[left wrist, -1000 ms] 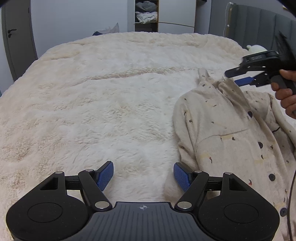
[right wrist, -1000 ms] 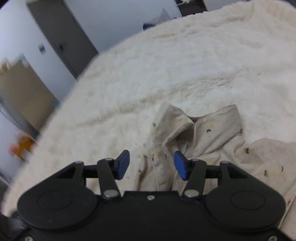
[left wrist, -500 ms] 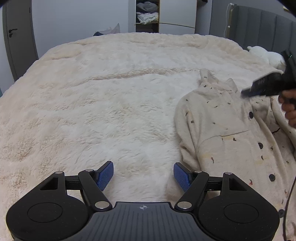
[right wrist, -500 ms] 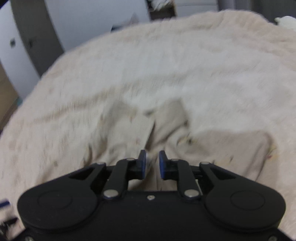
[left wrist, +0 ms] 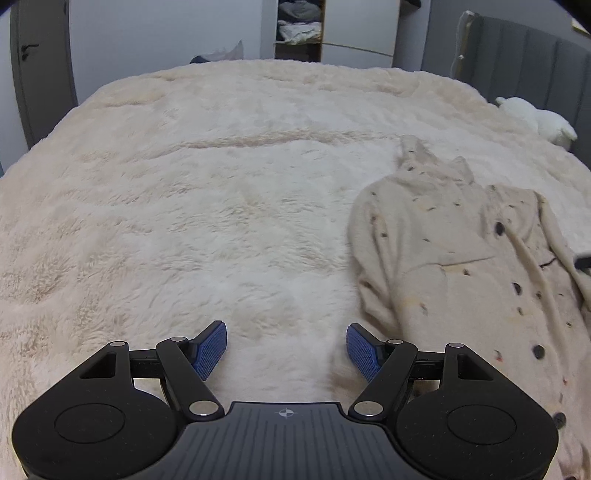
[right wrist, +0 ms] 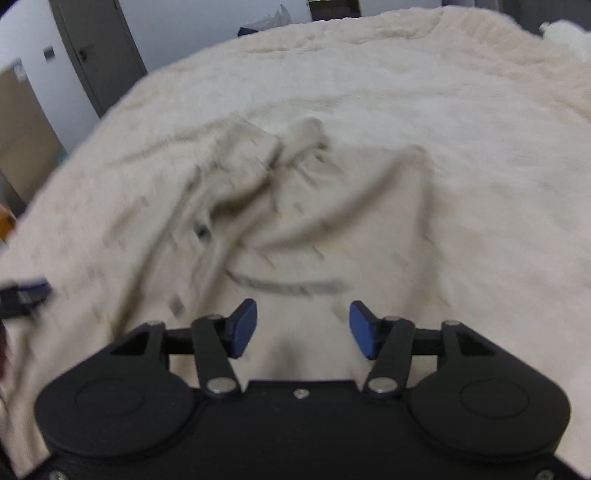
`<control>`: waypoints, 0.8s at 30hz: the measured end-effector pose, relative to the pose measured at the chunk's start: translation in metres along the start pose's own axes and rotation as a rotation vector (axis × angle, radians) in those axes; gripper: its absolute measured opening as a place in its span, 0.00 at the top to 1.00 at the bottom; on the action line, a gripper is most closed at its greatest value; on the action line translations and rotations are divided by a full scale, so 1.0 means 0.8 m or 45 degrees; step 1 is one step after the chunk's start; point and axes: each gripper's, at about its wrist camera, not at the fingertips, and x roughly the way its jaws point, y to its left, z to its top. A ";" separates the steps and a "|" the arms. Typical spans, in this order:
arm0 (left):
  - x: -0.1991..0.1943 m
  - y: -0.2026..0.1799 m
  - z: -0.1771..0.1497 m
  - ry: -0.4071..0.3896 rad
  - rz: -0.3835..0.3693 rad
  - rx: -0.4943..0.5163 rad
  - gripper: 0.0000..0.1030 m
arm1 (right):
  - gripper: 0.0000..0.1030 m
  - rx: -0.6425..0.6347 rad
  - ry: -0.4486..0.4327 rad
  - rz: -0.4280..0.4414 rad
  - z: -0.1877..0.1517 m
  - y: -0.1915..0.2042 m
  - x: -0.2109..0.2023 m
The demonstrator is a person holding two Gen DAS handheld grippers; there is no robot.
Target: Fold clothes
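The left claw [left wrist: 286,349] stands wide open with nothing between its blue pads [left wrist: 210,349], hanging over bare fluffy cream blanket [left wrist: 207,206]. Just ahead of it and to its right lies the shirt [left wrist: 454,254], a cream button-up with small dark specks and dark buttons [left wrist: 499,229], spread front up on the bed. Its near edge lies close beside the claw's right finger; whether they touch cannot be told. The collar [left wrist: 424,162] points away from the claw. Farther off to the right a white soft toy [left wrist: 535,118] rests by the grey padded headboard [left wrist: 535,62]. Beyond the far edge of the bed stand a grey door [left wrist: 40,66] on the left and an open shelf with folded laundry [left wrist: 299,26] straight ahead.

The right claw [right wrist: 303,326] is also wide open and grips nothing. It hovers directly above the shirt [right wrist: 332,221], which fills the space between and ahead of its pads [right wrist: 364,330]; this view is blurred, so fine detail is lost. Ahead and slightly left, the fabric bunches into rumpled folds around the collar [right wrist: 288,147]. At the far left edge a blurred dark and blue part of the left claw [right wrist: 26,295] shows. Past the shirt, bare blanket [right wrist: 443,92] runs to a door [right wrist: 99,51].
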 end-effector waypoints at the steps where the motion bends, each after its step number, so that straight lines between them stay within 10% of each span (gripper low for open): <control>1: -0.004 -0.003 -0.003 0.000 0.011 0.007 0.35 | 0.43 0.024 0.005 0.004 -0.012 -0.013 -0.012; 10: -0.077 -0.011 -0.044 0.032 0.034 -0.077 0.35 | 0.44 0.308 -0.003 0.108 -0.064 -0.114 -0.064; 19: -0.121 -0.065 -0.058 -0.017 0.134 -0.067 0.31 | 0.44 0.011 0.100 0.428 -0.113 -0.027 -0.091; 21: -0.121 -0.088 -0.054 -0.035 0.136 -0.032 0.31 | 0.52 -0.064 0.156 0.431 -0.118 -0.011 -0.083; 24: -0.116 -0.114 -0.052 -0.039 0.122 0.014 0.31 | 0.94 -0.124 0.174 0.393 -0.119 -0.011 -0.084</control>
